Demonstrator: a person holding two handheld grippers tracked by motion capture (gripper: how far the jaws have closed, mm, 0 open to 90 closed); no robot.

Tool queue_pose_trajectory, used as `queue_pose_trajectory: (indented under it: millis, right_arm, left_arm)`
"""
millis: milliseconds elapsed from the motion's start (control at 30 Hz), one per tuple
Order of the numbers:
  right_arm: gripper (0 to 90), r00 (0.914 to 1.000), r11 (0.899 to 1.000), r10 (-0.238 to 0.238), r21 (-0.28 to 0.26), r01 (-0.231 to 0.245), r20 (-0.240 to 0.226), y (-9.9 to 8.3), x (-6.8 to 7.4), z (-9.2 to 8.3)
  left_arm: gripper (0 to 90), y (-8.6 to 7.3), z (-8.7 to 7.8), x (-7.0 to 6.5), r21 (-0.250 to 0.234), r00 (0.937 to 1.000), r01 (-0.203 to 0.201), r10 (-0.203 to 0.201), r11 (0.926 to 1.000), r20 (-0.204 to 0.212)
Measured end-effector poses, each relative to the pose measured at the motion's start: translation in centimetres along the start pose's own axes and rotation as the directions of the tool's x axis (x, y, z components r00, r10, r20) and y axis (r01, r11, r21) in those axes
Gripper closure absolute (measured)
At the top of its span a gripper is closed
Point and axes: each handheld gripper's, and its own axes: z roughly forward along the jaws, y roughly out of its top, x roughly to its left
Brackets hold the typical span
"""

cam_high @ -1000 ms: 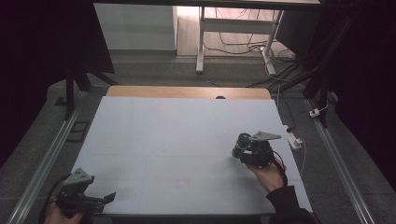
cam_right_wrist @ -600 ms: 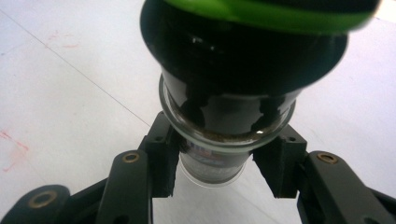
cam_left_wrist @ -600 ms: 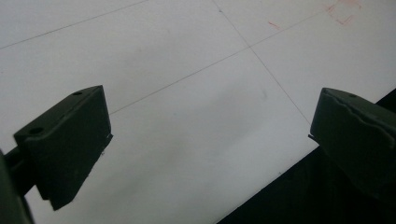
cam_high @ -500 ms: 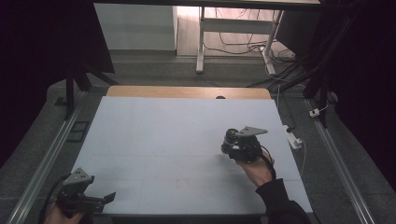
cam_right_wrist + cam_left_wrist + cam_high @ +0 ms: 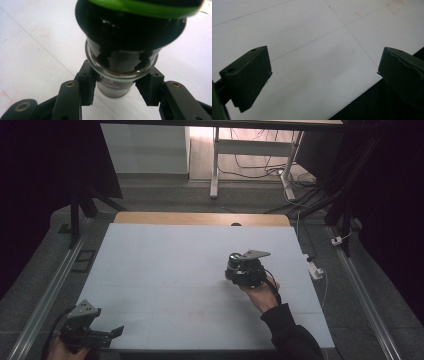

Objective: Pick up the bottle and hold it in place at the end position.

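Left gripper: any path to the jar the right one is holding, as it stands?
Probably yes. The left gripper sits open at the near left corner; bare table lies between it and the jar, which the right gripper clamps mid-table. It is a long reach, though.

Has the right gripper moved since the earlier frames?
Yes. The right gripper, shut on a jar, has shifted left, away from the white plug at the table's right edge, toward the middle.

Dim room, dark edges; light from rear; close-ups soft.
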Motion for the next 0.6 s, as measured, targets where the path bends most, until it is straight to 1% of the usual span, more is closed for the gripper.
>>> queue_pose_trajectory:
  millis: [200, 300, 400, 600]
  right_arm:
    - [52.3, 0.9998, 1.000, -0.012, 0.001, 0.012, -0.014, 1.1, 0.7, 1.4]
    - [52.3, 0.9993, 0.999, -0.034, 0.003, 0.034, -0.015, 1.6, 1.2, 2.2]
    - [52.3, 0.9976, 0.998, -0.069, 0.011, 0.070, -0.008, 2.1, 1.8, 3.0]
    - [52.3, 0.9965, 0.997, -0.080, 0.015, 0.081, -0.025, 2.9, 2.6, 4.3]
  left_arm:
    - [0.0, 0.0, 0.0, 0.0, -0.002, 1.0000, 0.000, 0.000, 1.0000, 0.002]
    - [0.0, 0.0, 0.0, 0.1, -0.003, 1.0000, 0.001, -0.001, 1.0000, 0.004]
    - [0.0, 0.0, 0.0, 0.1, -0.004, 1.0000, 0.004, -0.004, 1.0000, 0.005]
    - [0.0, 0.0, 0.0, 0.1, -0.005, 1.0000, 0.005, -0.005, 1.0000, 0.007]
